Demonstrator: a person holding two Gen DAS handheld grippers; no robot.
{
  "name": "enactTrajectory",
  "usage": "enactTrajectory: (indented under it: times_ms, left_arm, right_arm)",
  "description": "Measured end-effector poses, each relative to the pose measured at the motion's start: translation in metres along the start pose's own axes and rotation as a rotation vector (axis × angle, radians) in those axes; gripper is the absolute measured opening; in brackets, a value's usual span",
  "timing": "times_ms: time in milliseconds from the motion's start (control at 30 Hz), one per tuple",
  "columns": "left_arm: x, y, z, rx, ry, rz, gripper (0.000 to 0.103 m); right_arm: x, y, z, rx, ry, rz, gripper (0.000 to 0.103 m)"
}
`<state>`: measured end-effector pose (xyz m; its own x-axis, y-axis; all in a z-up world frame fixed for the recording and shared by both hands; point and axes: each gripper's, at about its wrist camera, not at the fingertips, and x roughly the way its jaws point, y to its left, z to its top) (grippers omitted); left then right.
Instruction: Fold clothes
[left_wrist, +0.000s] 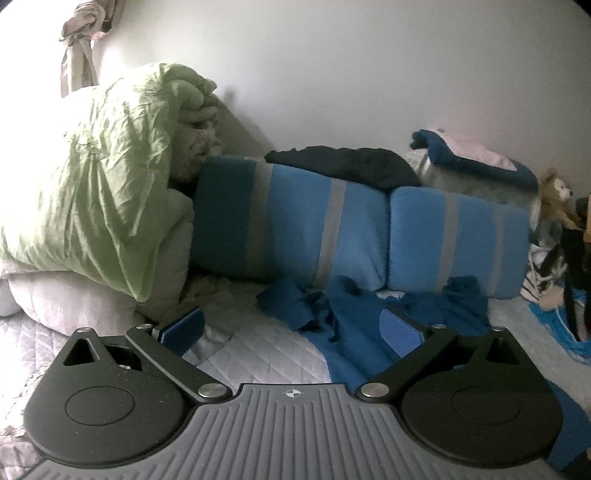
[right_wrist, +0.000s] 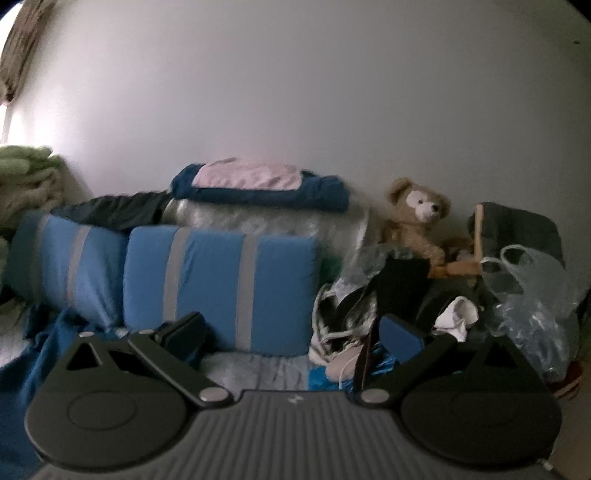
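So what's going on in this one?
A person holds two grippers over a bed, about to fold clothes. The left gripper and the right gripper are both open and hold nothing. A crumpled blue garment lies unfolded on the bed in front of two striped pillows. No fold is visible yet.

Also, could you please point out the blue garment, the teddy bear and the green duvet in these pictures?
blue garment (left_wrist: 354, 325): left wrist view, on the crumpled middle of the cloth.
teddy bear (right_wrist: 419, 206): right wrist view, on its face.
green duvet (left_wrist: 92, 192): left wrist view, on its wrinkled front side.
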<state>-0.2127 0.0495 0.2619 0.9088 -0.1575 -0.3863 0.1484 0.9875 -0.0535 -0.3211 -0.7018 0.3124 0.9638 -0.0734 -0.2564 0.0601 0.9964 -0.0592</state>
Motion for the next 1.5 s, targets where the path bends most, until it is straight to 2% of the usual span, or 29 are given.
enactTrajectory:
  times_ms: [167,367,567,700,833,900,1000,1067,1167,1267,1300,1400,1500]
  left_arm:
    - [0.022,-0.006,-0.033,-0.039,0.053,-0.056,0.103]
    - [0.043,-0.015,-0.059,-0.053,0.109,-0.109,0.103]
    - [0.051,-0.021,-0.072,-0.067,0.136,-0.119,0.103]
    - [0.056,-0.024,-0.082,-0.065,0.165,-0.125,0.103]
    - [0.06,-0.024,-0.092,-0.082,0.186,-0.129,0.103]
    - [0.061,-0.021,-0.095,-0.103,0.193,-0.142,0.103]
    - [0.061,-0.018,-0.1,-0.135,0.201,-0.163,0.103]
    - [0.062,-0.015,-0.104,-0.157,0.206,-0.177,0.103]
    - [0.062,-0.012,-0.109,-0.189,0.215,-0.197,0.103]
    - [0.063,-0.009,-0.115,-0.22,0.223,-0.215,0.103]
    - [0.063,-0.008,-0.116,-0.231,0.229,-0.221,0.103]
    - [0.068,-0.004,-0.123,-0.294,0.255,-0.253,0.103]
    - [0.075,0.001,-0.132,-0.378,0.301,-0.298,0.102]
  right_arm:
    - [0.016,0.016,-0.041,0.049,0.064,0.119,0.103]
    - [0.042,0.045,-0.099,0.114,0.212,0.248,0.103]
    - [0.063,0.072,-0.152,0.171,0.357,0.368,0.102]
    - [0.076,0.081,-0.182,0.228,0.465,0.445,0.093]
    - [0.09,0.08,-0.213,0.384,0.555,0.585,0.089]
    - [0.101,0.073,-0.23,0.526,0.584,0.673,0.087]
    - [0.113,0.067,-0.254,0.687,0.611,0.77,0.078]
    - [0.117,0.069,-0.266,0.732,0.624,0.804,0.074]
    - [0.12,0.075,-0.278,0.772,0.647,0.851,0.06]
    - [0.12,0.081,-0.281,0.756,0.64,0.839,0.049]
    - [0.118,0.081,-0.28,0.759,0.64,0.837,0.034]
    - [0.11,0.079,-0.275,0.752,0.632,0.837,0.01]
    - [0.105,0.082,-0.268,0.739,0.623,0.827,0.008]
